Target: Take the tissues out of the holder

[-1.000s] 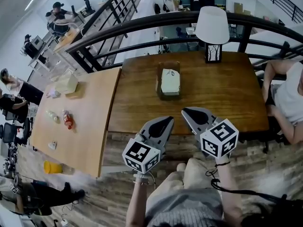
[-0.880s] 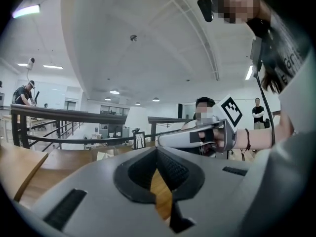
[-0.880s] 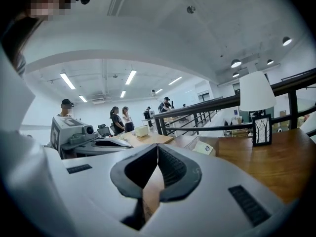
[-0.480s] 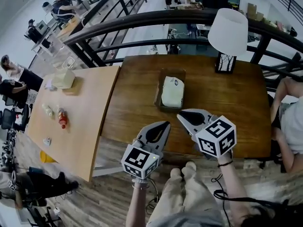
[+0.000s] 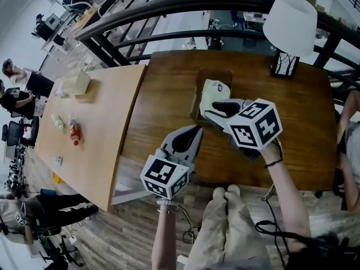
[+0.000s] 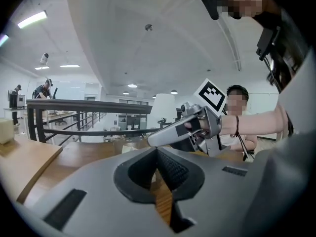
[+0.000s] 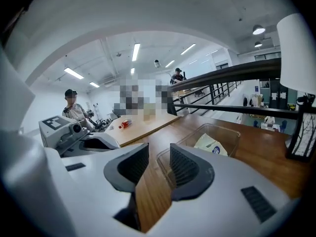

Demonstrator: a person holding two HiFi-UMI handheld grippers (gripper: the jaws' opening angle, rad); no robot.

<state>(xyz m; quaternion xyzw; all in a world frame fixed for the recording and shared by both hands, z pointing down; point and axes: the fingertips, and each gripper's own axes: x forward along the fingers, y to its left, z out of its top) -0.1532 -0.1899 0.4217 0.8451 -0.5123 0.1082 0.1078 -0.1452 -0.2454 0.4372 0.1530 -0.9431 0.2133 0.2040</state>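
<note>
Right tool (image 7: 159,151) jaws just opened, nothing between them, tip at the holder's (image 5: 197,97) 6 o'clock rim. The tissue pack (image 5: 214,92) lies inside, on the dark worktop (image 5: 163,111). Left tool (image 5: 193,133) closed, empty, at 7 o'clock. Reach step, I'd say; next, dip in and pinch the pack.

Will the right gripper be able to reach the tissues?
Probably yes. The right gripper, jaws just opening and gripping nothing, points at the tissues in the open-topped holder; the way looks free.
</note>
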